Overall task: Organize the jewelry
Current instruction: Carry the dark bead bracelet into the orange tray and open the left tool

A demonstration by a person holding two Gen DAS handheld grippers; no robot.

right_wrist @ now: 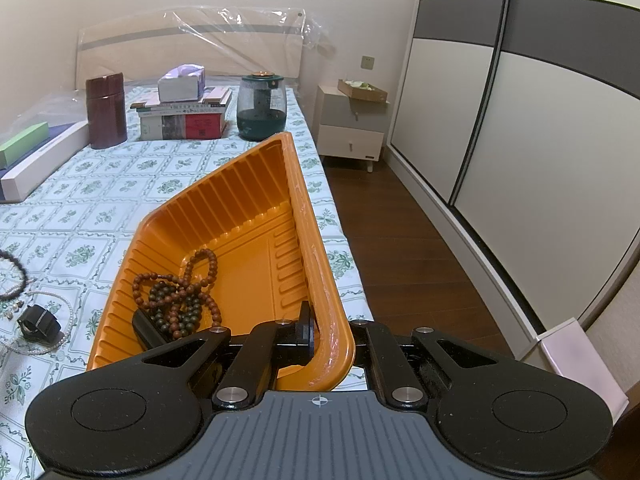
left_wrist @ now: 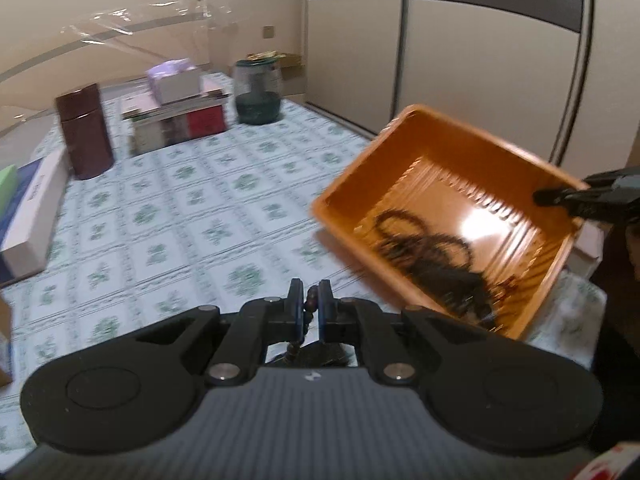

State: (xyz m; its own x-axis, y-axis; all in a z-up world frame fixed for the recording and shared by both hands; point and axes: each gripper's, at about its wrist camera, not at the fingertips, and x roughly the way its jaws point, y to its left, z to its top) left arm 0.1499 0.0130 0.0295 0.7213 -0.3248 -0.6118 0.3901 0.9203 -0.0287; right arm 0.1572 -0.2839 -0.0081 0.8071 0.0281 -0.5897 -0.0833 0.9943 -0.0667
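The orange tray (right_wrist: 224,216) is the landmark: a thin, glossy plastic dish with ribbed walls, rounded corners and a smooth flat floor, held tilted above the bed's quilted sheet (right_wrist: 100,200), which is pale with a repeating green floral print. The right gripper (right_wrist: 320,332) is clamped on the tray's near right rim, one black finger inside the wall and the other outside it.

In the tray's lowest near corner lies a heap of round wooden bead strands (right_wrist: 180,292), some reddish brown and some dark green, looped over one another, with a flat black object partly under them.

The left gripper (left_wrist: 310,304), left of the tray and nearer the camera, has its blue-padded fingers closed on a string of small dark brown beads (left_wrist: 310,306); the strand runs down between the fingers toward the gripper body.

On the sheet to the left of the tray lie a pearl strand (right_wrist: 60,312), a dark bead bracelet (right_wrist: 16,276) and a black watch (right_wrist: 38,322) with a curled strap.

Beyond the tray's far end stand a dark red cylindrical canister (right_wrist: 106,110), a stack of books (right_wrist: 184,120) with a tissue pack (right_wrist: 182,82) on top, and a rounded glass jar (right_wrist: 262,104) with a green base and lid. Farther left of the tray lies a long white box (right_wrist: 44,164) with a green one beside it.
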